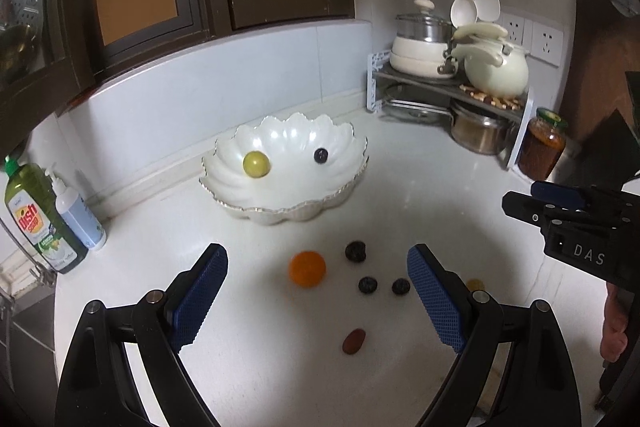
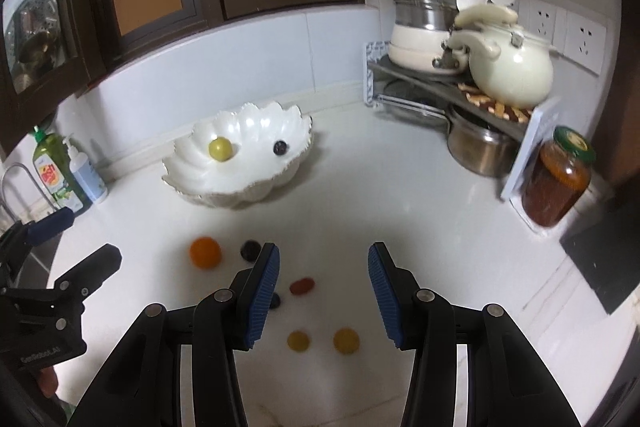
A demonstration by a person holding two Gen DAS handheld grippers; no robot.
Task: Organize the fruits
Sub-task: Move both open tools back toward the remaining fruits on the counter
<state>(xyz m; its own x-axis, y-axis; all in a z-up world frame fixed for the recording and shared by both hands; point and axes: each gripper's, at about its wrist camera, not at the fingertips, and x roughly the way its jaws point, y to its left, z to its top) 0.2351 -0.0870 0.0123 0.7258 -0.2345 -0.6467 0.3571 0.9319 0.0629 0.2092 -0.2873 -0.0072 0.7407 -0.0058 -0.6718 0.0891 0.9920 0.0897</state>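
While hovering with both tongs (image 1: 318,301) (image 2: 323,293) spread and empty: needing a soft pinch around the small, smooth, round orange fruit (image 1: 307,268), looking light and rolly.

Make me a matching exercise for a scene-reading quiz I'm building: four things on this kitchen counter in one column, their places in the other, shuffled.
Things:
1. yellow-green fruit
2. orange fruit
3. dish soap bottle
4. brown jar

Places:
A. on the counter, in front of the bowl
B. beside the corner pot rack
C. inside the white scalloped bowl
D. at the counter's left end, next to a white pump bottle

Pairs: 1-C, 2-A, 3-D, 4-B
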